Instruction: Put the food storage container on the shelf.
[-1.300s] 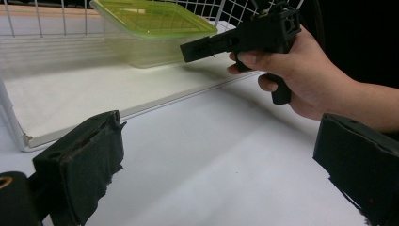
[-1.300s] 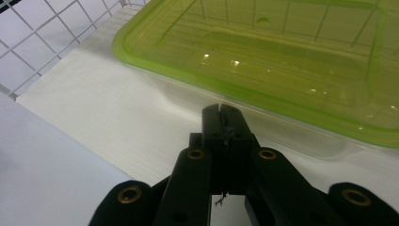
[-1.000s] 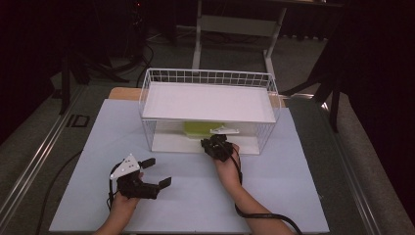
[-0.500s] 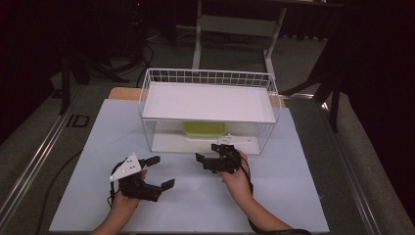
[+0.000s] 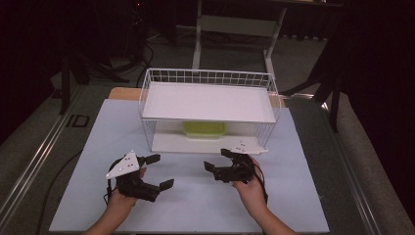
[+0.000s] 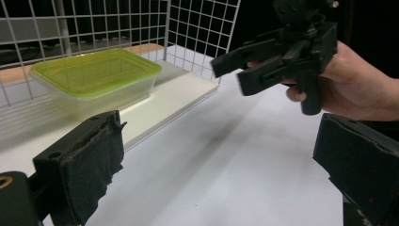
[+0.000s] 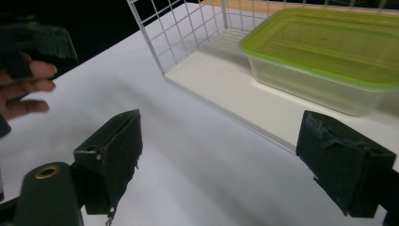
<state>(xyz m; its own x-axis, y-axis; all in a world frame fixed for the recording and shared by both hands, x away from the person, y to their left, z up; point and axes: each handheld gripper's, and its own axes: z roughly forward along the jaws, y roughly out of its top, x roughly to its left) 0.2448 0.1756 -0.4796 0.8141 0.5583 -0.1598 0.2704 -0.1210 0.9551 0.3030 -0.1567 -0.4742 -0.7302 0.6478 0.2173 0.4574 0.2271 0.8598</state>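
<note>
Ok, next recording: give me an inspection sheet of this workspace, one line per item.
Surface: white table sheet, bare in front of the rack.
Job's things: green-lidded container on the lower shelf of the white wire rack; upper shelf bare.
Clutter: nothing seen.
Grippers: left tongs open, holding nothing; right tongs open, holding nothing, apart from the rack's front.
Cables: one trails from the left tongs off the sheet's left edge.
Surroundings: dark room; desk frame behind the table.

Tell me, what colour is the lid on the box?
The lid is yellow-green, clearest in the right gripper view.
</note>
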